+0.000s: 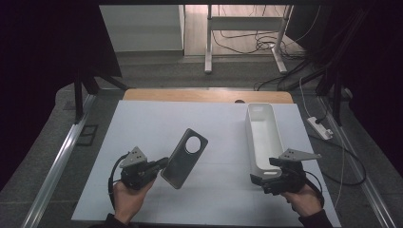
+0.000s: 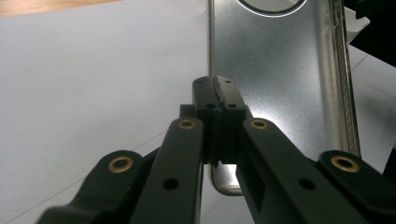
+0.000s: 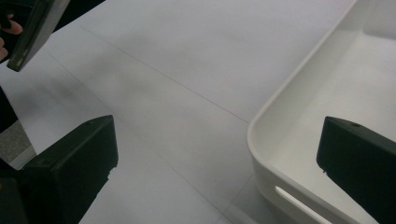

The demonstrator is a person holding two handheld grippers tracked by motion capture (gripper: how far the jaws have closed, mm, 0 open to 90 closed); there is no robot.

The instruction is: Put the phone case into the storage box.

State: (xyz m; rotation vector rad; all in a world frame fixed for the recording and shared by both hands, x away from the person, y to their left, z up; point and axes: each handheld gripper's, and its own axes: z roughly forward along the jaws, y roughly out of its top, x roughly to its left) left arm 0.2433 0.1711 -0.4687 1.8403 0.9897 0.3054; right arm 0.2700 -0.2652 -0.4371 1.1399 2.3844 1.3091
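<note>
The left gripper is clamping the near edge of a grey metallic phone case with a round camera hole, holding it tilted above the white table sheet; the right gripper is gaping wide with nothing between its jaws, straddling the near corner of the long white plastic tray.

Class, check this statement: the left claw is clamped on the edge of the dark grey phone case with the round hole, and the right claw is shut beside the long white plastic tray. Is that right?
Not quite. The left claw does clamp the dark grey phone case, but the right claw is open: the right gripper view shows its jaws wide apart at the near end of the long white plastic tray.
</note>
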